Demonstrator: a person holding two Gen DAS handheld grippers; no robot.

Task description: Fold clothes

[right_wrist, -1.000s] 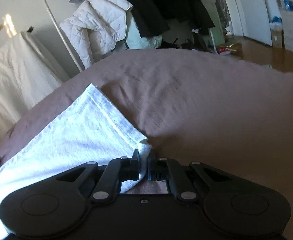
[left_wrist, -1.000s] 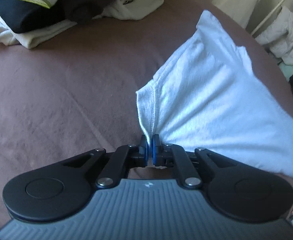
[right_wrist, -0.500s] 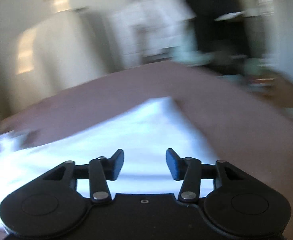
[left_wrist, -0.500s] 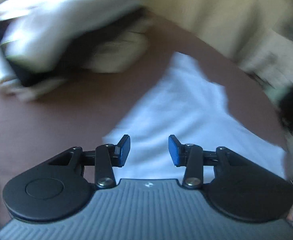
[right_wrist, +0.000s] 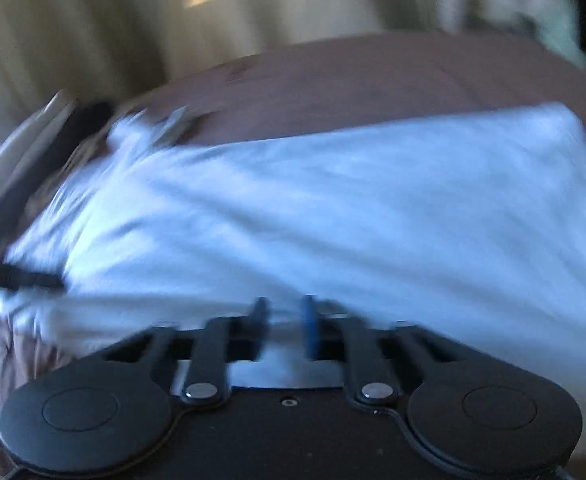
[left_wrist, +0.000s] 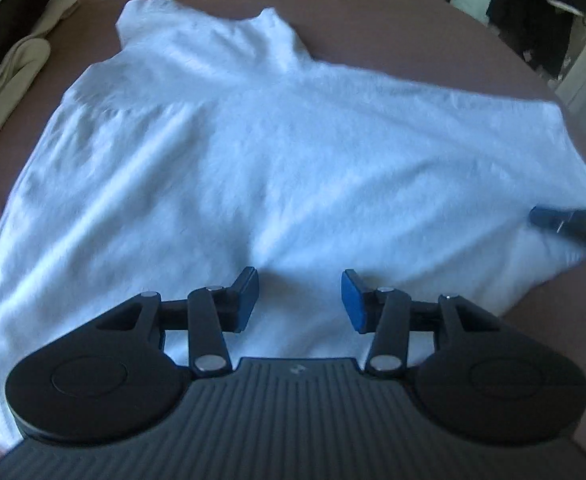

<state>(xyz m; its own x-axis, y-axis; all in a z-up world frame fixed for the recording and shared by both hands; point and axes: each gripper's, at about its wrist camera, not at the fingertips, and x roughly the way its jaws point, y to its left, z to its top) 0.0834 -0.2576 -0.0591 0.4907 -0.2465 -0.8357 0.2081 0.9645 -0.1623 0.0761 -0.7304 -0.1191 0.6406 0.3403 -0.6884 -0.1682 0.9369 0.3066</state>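
Observation:
A white T-shirt lies spread on the brown bed cover. It also fills the right wrist view, which is blurred by motion. My left gripper is open and empty, hovering over the shirt's near edge. My right gripper hovers over the shirt's near edge with a narrow gap between its fingers, nothing clearly between them. A dark fingertip of the right gripper shows at the right edge of the left wrist view, over the shirt.
A pile of folded cream and black clothes sits at the bed's far left. Hanging clothes stand beyond the bed at the far right. A pale curtain or wall is behind the bed.
Both grippers let go of the shirt's corners and opened. Both swung round to face the spread shirt. The right gripper's fingers have since narrowed.

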